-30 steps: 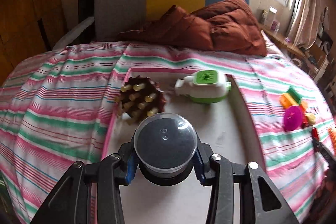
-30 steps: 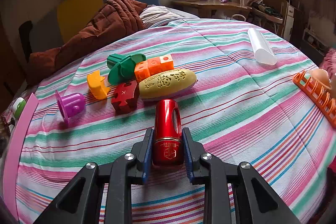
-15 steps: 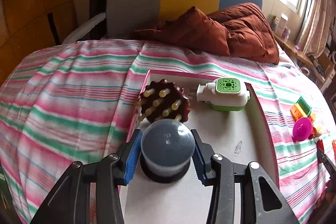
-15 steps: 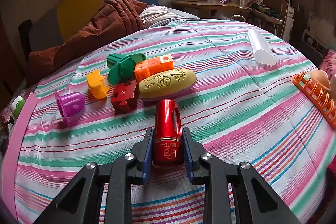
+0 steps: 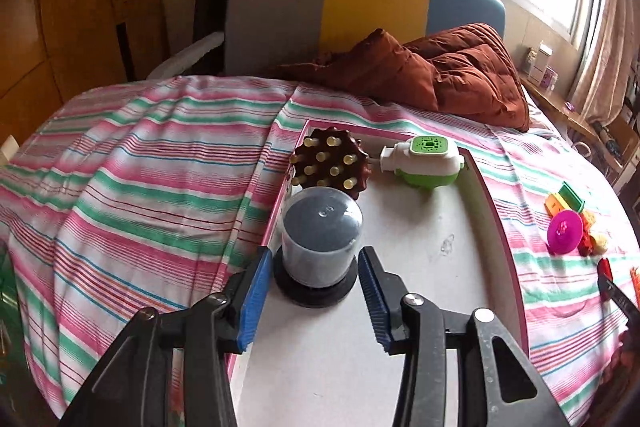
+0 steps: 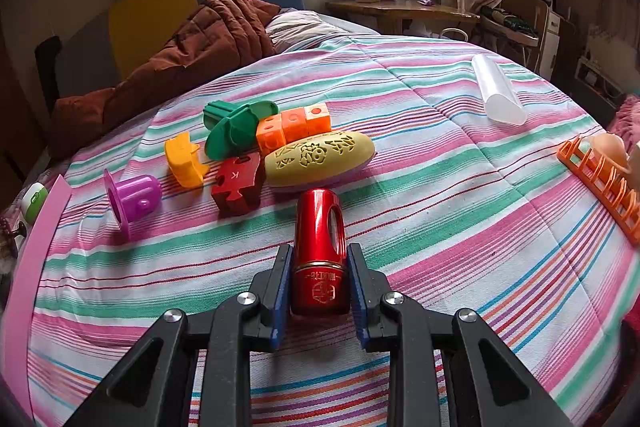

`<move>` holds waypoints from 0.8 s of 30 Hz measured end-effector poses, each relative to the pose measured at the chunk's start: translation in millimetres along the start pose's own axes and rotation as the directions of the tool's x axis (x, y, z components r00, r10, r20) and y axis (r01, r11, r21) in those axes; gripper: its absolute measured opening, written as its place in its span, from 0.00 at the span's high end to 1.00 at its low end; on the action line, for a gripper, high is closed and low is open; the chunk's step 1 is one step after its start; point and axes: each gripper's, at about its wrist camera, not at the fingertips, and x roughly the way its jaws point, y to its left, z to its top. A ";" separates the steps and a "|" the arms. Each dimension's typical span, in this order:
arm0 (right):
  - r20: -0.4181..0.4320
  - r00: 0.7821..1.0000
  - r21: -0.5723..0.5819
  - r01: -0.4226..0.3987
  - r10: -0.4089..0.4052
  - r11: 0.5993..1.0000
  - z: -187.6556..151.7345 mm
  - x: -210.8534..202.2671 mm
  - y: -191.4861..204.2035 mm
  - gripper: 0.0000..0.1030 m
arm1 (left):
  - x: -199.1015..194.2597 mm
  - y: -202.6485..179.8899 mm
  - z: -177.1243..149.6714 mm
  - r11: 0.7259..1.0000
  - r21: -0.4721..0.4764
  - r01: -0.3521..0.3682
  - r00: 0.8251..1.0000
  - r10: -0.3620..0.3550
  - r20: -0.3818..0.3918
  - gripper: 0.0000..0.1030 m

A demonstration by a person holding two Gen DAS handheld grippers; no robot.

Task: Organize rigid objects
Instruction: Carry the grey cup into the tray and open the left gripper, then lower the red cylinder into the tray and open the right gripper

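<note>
A pink-rimmed white tray (image 5: 496, 211) lies on the striped bed. In it stand a clear-domed black container (image 5: 320, 239), a brown studded massager (image 5: 330, 163) and a green-and-white device (image 5: 426, 163). My left gripper (image 5: 314, 297) is open, its jaws apart on either side of the container's base and not touching it. My right gripper (image 6: 319, 289) is shut on a red metal cylinder (image 6: 319, 247), low over the bedspread.
Ahead of the right gripper lie a yellow oval block (image 6: 320, 159), red puzzle piece (image 6: 238, 183), purple cup (image 6: 132, 197), yellow piece (image 6: 184, 161), green piece (image 6: 232, 129) and orange cubes (image 6: 294, 127). A clear tube (image 6: 496, 91) and orange rack (image 6: 600, 179) lie right. A brown quilt (image 5: 440, 75) is behind.
My left gripper set the domed container down in the tray beside the massager and opened, letting it go. The right gripper has stayed still, holding the red cylinder.
</note>
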 end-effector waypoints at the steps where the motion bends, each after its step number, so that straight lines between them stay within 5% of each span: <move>1: 0.000 1.000 0.000 -0.001 0.001 1.000 0.2 0.1 -0.4 0.74 | 2.6 -1.8 0.3 1.000 0.016 -0.005 1.000 0.006 -0.012 0.68; 13: -0.002 1.000 0.002 -0.002 0.002 1.000 0.0 -0.3 -1.3 0.74 | 27.5 0.2 15.3 1.000 -0.016 -0.006 0.997 0.004 -0.082 0.73; 24: -0.021 0.997 -0.077 -0.077 0.076 0.994 -4.6 -15.0 22.5 0.74 | -8.2 -10.5 -19.1 0.990 -0.052 0.133 0.989 -0.136 -0.057 0.68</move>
